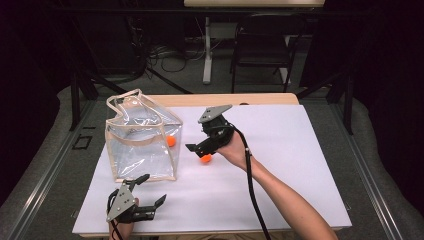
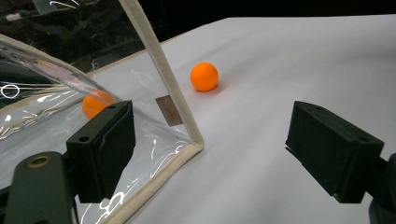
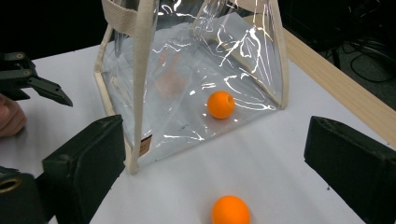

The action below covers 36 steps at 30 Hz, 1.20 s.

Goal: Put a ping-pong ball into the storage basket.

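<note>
- I had the right gripper (image 1: 200, 153) with its jaws wide apart and gripping nothing, poised just over a loose orange ball (image 1: 206, 158) on the white table cover (image 1: 290, 165).
- In its own view that ball (image 3: 230, 210) lay between the jaws, near the bottom edge.
- My right forearm (image 1: 285, 200) reached in diagonally from the lower right, its cable trailing along it.
- My left gripper (image 1: 148, 194) rested near the front edge, jaws spread and empty, just in front of the clear bag (image 1: 142, 137).
- A second orange ball (image 1: 171, 141) lay inside the bag, by its right wall.
- Behind the table stood a dark chair (image 1: 262, 45) and floor cables (image 1: 170, 57).
</note>
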Each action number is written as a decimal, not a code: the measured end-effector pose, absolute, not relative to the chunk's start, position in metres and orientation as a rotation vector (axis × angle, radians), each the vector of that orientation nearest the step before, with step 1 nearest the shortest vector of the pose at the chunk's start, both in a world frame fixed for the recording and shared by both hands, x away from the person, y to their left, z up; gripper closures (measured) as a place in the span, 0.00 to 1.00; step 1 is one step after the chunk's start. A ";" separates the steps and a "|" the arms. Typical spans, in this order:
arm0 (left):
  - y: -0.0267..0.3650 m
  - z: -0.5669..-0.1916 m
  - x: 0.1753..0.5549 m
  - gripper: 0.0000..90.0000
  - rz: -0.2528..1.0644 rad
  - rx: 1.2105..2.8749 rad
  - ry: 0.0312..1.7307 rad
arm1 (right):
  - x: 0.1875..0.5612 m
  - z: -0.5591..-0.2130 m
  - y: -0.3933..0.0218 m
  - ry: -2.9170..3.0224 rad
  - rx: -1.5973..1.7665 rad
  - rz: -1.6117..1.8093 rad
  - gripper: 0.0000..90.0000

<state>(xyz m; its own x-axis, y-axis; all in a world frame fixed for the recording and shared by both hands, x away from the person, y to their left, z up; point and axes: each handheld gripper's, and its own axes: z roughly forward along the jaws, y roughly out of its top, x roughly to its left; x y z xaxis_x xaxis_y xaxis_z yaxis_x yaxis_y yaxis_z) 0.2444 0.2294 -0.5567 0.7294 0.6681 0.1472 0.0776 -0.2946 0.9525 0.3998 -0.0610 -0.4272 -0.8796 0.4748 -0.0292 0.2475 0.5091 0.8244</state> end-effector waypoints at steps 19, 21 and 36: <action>0.230 -0.556 0.243 0.17 0.662 1.799 0.579 | 0.382 -0.470 -0.096 2.492 0.655 1.270 0.04; 0.230 -0.556 0.242 0.17 0.662 1.798 0.580 | 0.380 -0.474 -0.099 2.491 0.657 1.261 0.04; 0.230 -0.556 0.242 0.17 0.660 1.787 0.584 | 0.365 -0.490 -0.121 2.478 0.692 1.231 0.01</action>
